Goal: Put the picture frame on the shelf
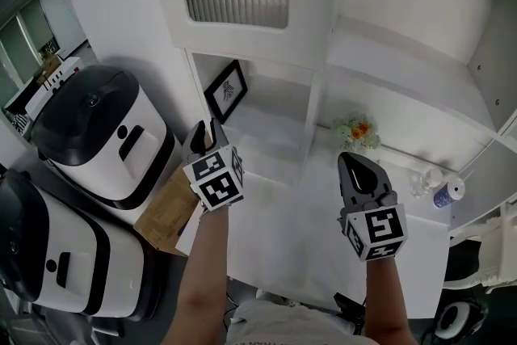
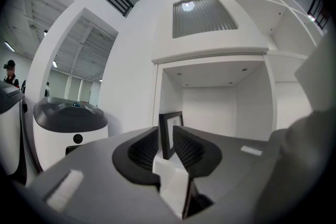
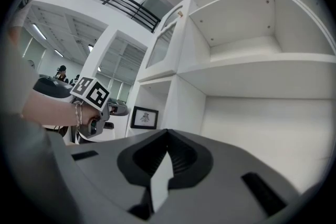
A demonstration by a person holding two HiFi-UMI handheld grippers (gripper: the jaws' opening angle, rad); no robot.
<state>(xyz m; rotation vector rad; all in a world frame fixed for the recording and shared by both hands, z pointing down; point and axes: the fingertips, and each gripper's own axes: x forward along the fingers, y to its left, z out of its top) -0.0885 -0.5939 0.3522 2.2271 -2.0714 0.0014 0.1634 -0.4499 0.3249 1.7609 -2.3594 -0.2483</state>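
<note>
Left tongs point(image 1: 208, 128), right tongs point(image 1: 354, 161) outstretched abreast, short of picture frame point(image 1: 226, 90)

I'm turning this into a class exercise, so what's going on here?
A person holds tongs in each hand in front of a white shelf unit. The black picture frame already stands in its lower left compartment. The left tongs are open, just short of the frame and touching nothing. The right tongs are shut and empty.
</note>
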